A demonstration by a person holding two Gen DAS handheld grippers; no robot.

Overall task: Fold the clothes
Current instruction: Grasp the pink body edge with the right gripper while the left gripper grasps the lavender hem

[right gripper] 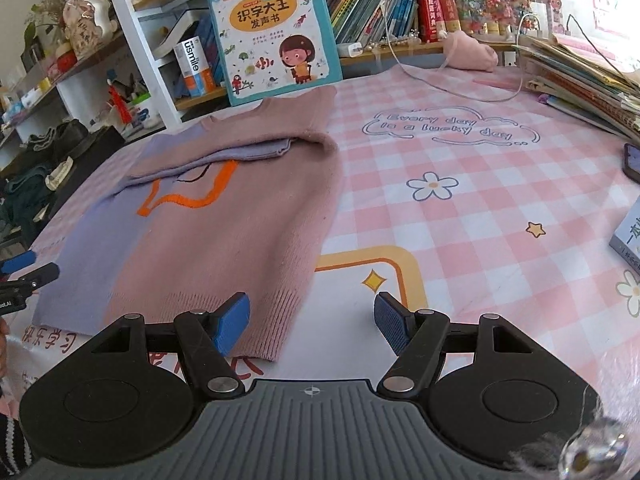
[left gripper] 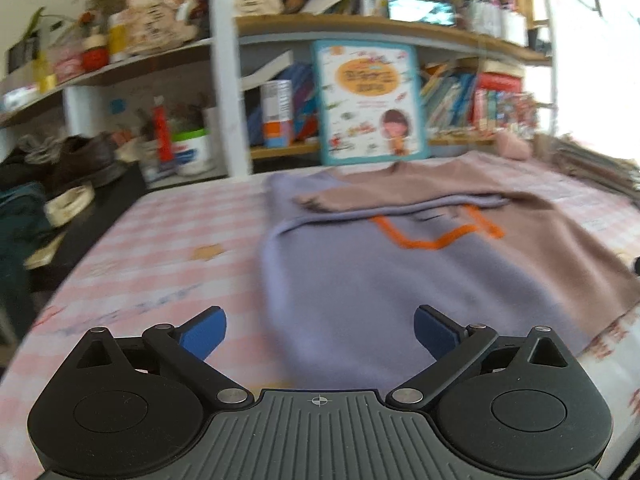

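Note:
A knit sweater, half lilac and half dusty pink with an orange outline, lies flat on the pink checked tablecloth (right gripper: 460, 184); its sleeves are folded across the chest. It shows in the left wrist view (left gripper: 360, 280) and the right wrist view (right gripper: 224, 216). My left gripper (left gripper: 320, 334) is open and empty, just before the lilac hem; its tip also shows in the right wrist view (right gripper: 24, 270). My right gripper (right gripper: 312, 320) is open and empty, at the pink hem's right corner.
A picture book (right gripper: 276, 32) leans against shelves of books behind the sweater. A book stack (right gripper: 580, 76), a phone (right gripper: 632, 162) and a box (right gripper: 628, 240) lie at the right. A pink cloth (right gripper: 472, 54) and white cable (right gripper: 440, 76) lie at the back. Shoes (left gripper: 76, 168) sit at the left.

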